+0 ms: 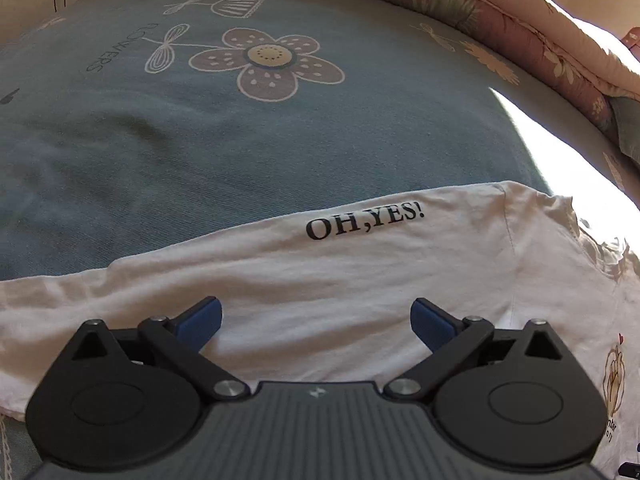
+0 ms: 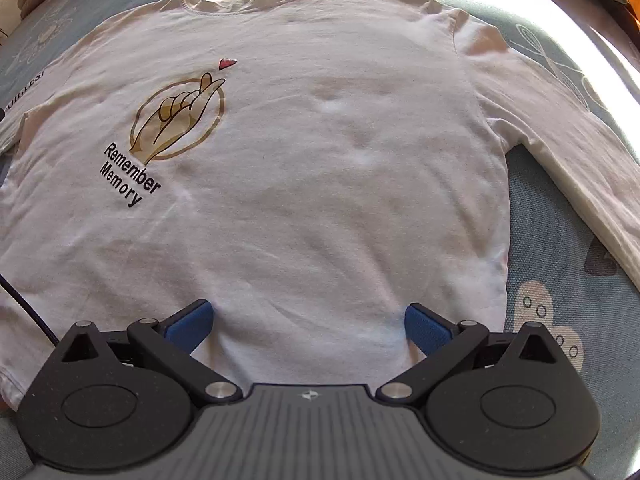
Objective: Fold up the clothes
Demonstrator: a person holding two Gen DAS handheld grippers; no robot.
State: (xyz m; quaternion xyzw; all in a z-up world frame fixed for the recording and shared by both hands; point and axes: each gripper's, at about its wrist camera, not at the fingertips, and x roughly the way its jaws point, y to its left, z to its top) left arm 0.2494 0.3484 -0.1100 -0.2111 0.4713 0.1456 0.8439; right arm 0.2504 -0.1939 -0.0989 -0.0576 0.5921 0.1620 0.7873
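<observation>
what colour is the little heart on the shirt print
Red or pinkish red heart, above the finger-heart logo on the white shirt; right wrist view.

one shirt [image 2: 320, 184], two tools [image 1: 316, 320] [image 2: 308, 320], one bedsheet [image 1: 200, 152]

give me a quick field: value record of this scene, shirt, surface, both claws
garment: white long-sleeve shirt, spread flat, front up, not yet folded
print: finger-heart logo on the chest
sleeve: left-view sleeve reads OH,YES!
surface: blue floral bedsheet
behind: pink floral quilt
left claw: open, over the sleeve, holding nothing
right claw: open, over the shirt's lower part, holding nothing
</observation>
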